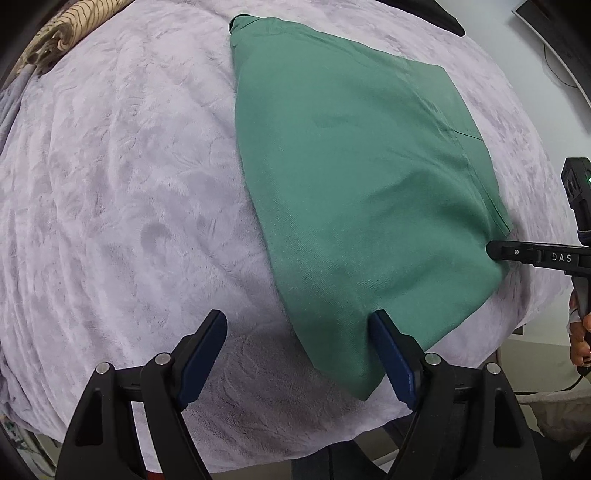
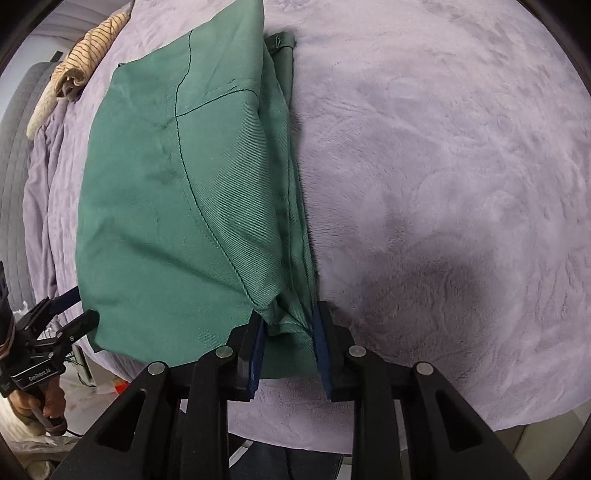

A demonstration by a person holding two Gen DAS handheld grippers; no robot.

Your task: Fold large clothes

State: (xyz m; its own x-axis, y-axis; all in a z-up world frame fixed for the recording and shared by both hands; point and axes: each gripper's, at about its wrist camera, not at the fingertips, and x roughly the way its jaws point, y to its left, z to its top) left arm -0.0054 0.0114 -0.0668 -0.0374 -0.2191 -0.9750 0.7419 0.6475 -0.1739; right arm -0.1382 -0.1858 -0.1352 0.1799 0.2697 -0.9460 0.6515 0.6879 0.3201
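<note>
**On the bed: green garment half folded**

On the left, the left tool (image 1: 297,354) hangs spread wide at the near corner of the green garment (image 1: 354,192), gripping nothing. The garment's long axis runs away from both tools. On its right edge, the right tool (image 2: 288,343) pinches bunched layers. Under it is a lilac plush blanket (image 1: 110,184), with a striped cloth (image 1: 70,29) at the far corner.

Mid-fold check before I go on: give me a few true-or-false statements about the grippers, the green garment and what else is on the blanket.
1. The right gripper is clamped on the green garment. True.
2. The left gripper is shut on fabric. False: it is open, holding nothing.
3. The garment lies on a lavender blanket. True.
4. The striped cloth lies on top of the garment. False: it sits apart, at the blanket's far edge.
</note>
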